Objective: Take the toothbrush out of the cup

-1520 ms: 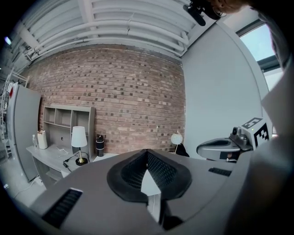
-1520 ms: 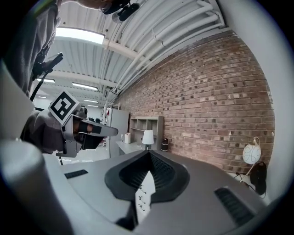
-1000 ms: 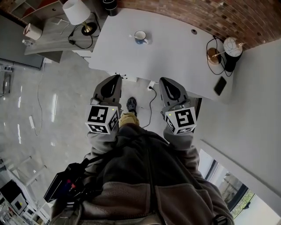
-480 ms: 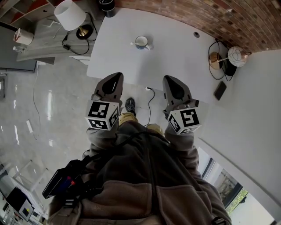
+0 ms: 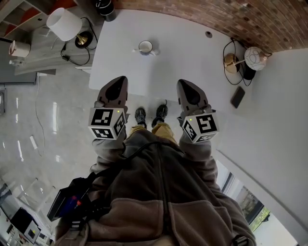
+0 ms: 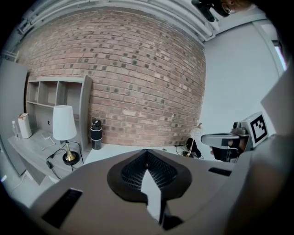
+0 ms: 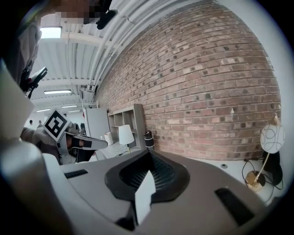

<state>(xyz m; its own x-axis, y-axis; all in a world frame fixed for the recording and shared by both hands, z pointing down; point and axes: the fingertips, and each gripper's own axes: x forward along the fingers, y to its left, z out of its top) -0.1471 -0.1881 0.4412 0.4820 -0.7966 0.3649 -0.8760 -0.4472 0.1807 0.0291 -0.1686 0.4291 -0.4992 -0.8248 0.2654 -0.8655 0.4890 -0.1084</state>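
A white-and-blue cup (image 5: 145, 46) stands near the far side of the white table (image 5: 192, 62) in the head view. A thin pale piece juts from its left side; I cannot tell whether that is the toothbrush. My left gripper (image 5: 119, 78) and right gripper (image 5: 182, 82) hover side by side over the table's near edge, well short of the cup, both shut and empty. In the left gripper view the shut left gripper (image 6: 147, 150) hides the cup. The right gripper (image 7: 148, 153) does the same in the right gripper view.
On a side shelf to the left stands a white lamp (image 5: 63, 24), with a black bottle (image 5: 105, 7) at the table's far corner. A globe lamp (image 5: 254, 57), cables and a dark phone (image 5: 237, 97) crowd the table's right end. A brick wall (image 6: 138, 82) runs behind.
The person has stepped closer to the table; both shoes now show below its edge. Both grippers have moved forward over the near edge, still shut.
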